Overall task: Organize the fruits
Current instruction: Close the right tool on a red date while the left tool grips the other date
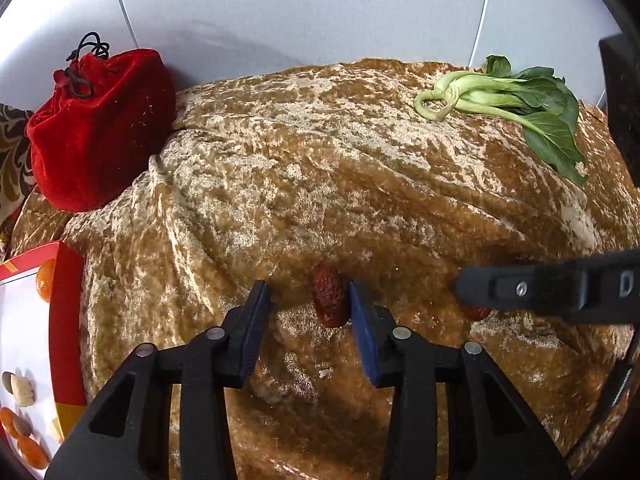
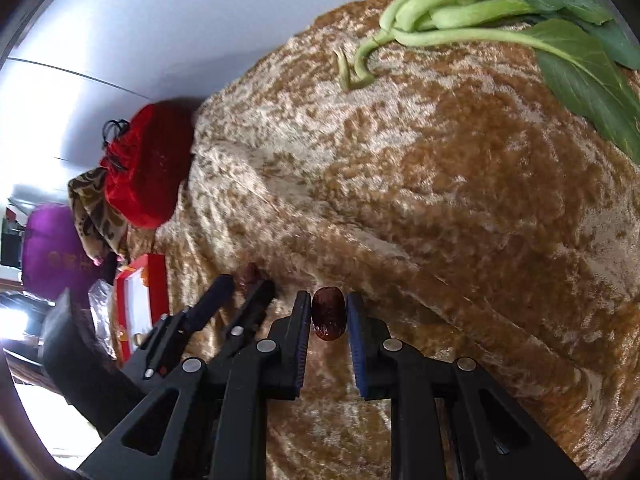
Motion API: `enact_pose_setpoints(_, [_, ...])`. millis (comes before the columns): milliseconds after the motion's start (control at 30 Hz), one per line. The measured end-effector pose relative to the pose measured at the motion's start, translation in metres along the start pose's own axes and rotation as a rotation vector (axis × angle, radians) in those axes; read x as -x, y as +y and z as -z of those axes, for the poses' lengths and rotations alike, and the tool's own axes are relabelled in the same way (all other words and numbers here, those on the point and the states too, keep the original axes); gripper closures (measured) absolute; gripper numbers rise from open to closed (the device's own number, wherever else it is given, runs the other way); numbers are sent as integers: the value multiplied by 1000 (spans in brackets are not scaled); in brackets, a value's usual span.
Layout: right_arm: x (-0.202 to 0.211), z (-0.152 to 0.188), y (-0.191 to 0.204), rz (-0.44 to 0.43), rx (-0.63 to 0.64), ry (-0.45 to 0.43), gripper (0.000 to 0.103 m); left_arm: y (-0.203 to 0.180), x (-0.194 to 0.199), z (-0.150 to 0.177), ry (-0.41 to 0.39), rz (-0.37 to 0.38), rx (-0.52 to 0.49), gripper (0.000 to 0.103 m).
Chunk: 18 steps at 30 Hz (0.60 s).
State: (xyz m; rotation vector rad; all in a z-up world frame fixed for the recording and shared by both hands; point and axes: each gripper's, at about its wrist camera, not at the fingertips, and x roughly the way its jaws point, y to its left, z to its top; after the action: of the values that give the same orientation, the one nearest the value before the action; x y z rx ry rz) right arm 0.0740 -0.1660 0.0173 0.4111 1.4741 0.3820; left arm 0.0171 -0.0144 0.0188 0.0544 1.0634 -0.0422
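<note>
A wrinkled red date (image 1: 329, 296) is seen lying on the golden velvet cloth (image 1: 360, 184) between the parted jaws of the left gripper (image 1: 308, 320), against the right pad only. At three o'clock, a second date (image 2: 328, 314) is clamped by the right gripper (image 2: 329, 316).

Left wrist view looking steeply down along own fingers, hovering close over crumpled golden-brown velvet cloth (image 1: 360, 184), facing far edge and pale wall. Right wrist view looking down equally close, rolled sideways. Both sharing red velvet drawstring pouch (image 1: 100, 128) at cloth's far left corner, green leafy bok choy (image 2: 520, 20) at far right.
</note>
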Motion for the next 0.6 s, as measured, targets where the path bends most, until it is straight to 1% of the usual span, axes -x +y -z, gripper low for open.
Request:
enact_pose_setpoints(67, [-4,1,-4,10,-13,0,81,-2,-3,-1,-4,-7,-9,64])
enact_pose_setpoints(167, [-5,1,-6,14,-20,3,83,-8,-3,-1,-17,-33,-34,64])
enact_pose_setpoints(233, [-5,1,-7,13,-23,6,83,-9,-3,-2,-14,-39,-33,63])
enact_pose_setpoints(267, [-5,1,-7,11,-28,9,82,-8,-4,-2,-11,-38,-28,63])
enact_pose_setpoints(333, [-7,2,-10,-1,-41,21,82,-6,-5,-2,-8,-35,-19,59])
enact_pose_setpoints(433, [-5,2,-14,-17,-56,27,81,-2,-6,-4,-2,-16,-2,58])
enact_pose_setpoints(500, [-4,3,-16,-29,-63,31,76,-1,-6,-4,-1,-6,2,58])
enact_pose_setpoints(600, [-4,3,-16,-30,-63,28,73,-1,-6,-4,-8,-6,-15,59])
